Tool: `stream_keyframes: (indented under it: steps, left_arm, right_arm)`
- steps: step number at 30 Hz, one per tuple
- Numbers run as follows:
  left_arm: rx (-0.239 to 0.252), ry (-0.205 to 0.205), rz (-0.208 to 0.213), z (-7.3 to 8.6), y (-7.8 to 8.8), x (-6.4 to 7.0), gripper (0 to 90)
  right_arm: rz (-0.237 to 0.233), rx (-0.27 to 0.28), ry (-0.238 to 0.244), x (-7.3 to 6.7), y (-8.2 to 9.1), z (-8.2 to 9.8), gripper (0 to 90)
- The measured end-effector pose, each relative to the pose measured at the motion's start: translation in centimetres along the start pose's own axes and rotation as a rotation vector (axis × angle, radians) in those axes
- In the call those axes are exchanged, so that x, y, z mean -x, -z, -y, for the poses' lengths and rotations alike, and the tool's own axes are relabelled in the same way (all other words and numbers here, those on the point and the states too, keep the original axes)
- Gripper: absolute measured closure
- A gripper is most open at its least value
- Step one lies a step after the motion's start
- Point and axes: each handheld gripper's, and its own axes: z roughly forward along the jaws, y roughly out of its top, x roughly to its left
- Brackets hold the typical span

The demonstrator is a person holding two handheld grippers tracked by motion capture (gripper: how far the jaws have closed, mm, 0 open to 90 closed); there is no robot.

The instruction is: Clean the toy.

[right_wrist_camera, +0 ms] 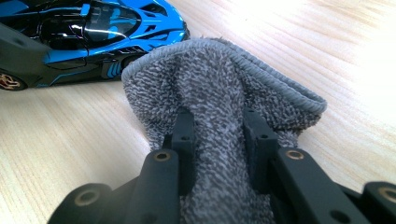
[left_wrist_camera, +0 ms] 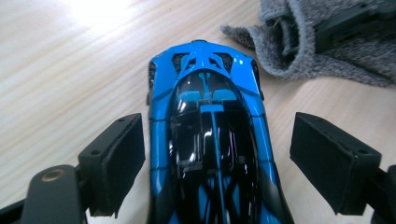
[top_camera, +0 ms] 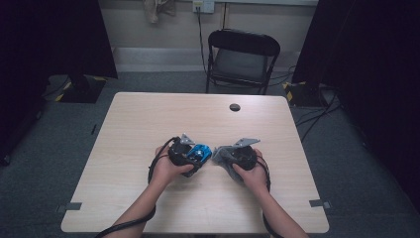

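Left hand-held gripper (left_wrist_camera: 217,163) gapes wide around the car (left_wrist_camera: 210,140), pads clear. Right hand-held gripper (right_wrist_camera: 219,135) pinches the cloth (right_wrist_camera: 219,88) above the wooden tabletop (top_camera: 148,114).

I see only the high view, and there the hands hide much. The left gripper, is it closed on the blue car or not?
Observer: Not closed. In the left gripper view the left gripper stands open; its fingers sit on either side of the blue toy car with a gap on each side.
Operator: And the grey thing in the right hand, what is it?
Observer: A grey knitted cloth. The right gripper is shut on a fold of it.
Operator: Does the cloth touch the car?
Observer: In the right gripper view its edge comes right up to one end of the car; real contact I cannot confirm.
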Motion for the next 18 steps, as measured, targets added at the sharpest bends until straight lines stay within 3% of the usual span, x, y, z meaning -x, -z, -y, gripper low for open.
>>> stream_keyframes:
  steps: [9, 14, 15, 18]
  left_arm:
    - [-0.044, -0.030, -0.033, -0.2, -1.8, 0.4, 17.0]
    - [-0.038, -0.006, -0.035, -0.1, -1.9, 0.3, 16.1]
    - [-0.050, 0.016, -0.033, -0.1, -2.0, 0.2, 15.6]
    - [-0.054, 0.010, -0.037, -0.1, -1.9, 0.1, 16.5]
  right_arm:
    - [-0.001, 0.005, -0.001, 0.0, 0.0, 0.0, 70.8]
    - [0.002, 0.012, -0.002, 0.0, 0.0, 0.2, 70.8]
    - [0.001, 0.014, -0.003, 0.0, 0.0, 0.2, 70.8]
    - [0.002, 0.014, -0.004, 0.0, 0.0, 0.2, 70.8]
